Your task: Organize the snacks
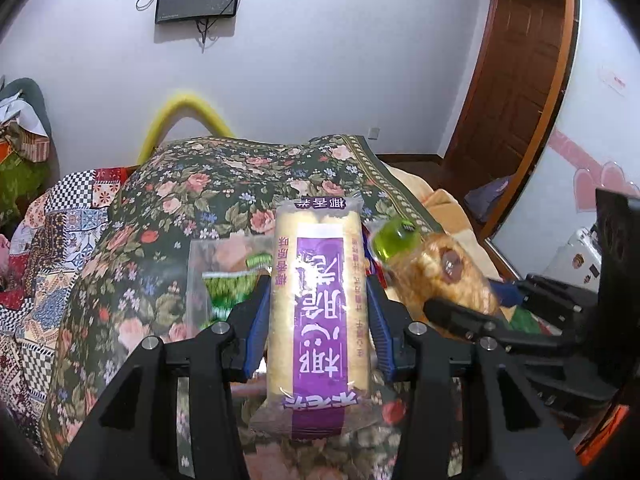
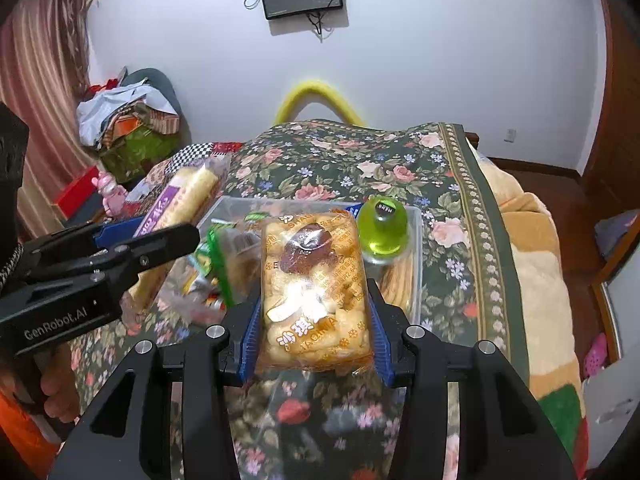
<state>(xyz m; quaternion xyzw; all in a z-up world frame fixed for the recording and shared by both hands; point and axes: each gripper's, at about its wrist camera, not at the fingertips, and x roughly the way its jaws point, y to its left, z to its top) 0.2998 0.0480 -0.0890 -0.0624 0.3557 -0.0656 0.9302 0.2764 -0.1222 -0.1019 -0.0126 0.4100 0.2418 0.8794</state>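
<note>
My left gripper (image 1: 318, 300) is shut on a long yellow wafer pack with a purple label (image 1: 316, 300), held above the bed; the pack also shows in the right wrist view (image 2: 184, 200). My right gripper (image 2: 314, 300) is shut on a clear bag of golden fried pastry (image 2: 314, 280), which appears at the right of the left wrist view (image 1: 444, 276). Both hover over a clear plastic box (image 2: 416, 240) that holds a green jelly cup (image 2: 382, 226), a green-edged snack bag (image 2: 224, 260) and other snacks.
The box rests on a bed with a dark floral cover (image 2: 360, 160). A patchwork quilt (image 1: 52, 240) lies to the left and a beige blanket (image 2: 528, 232) to the right. A yellow foam arch (image 1: 180, 116) stands at the bed's far end and a wooden door (image 1: 516, 60) at the right.
</note>
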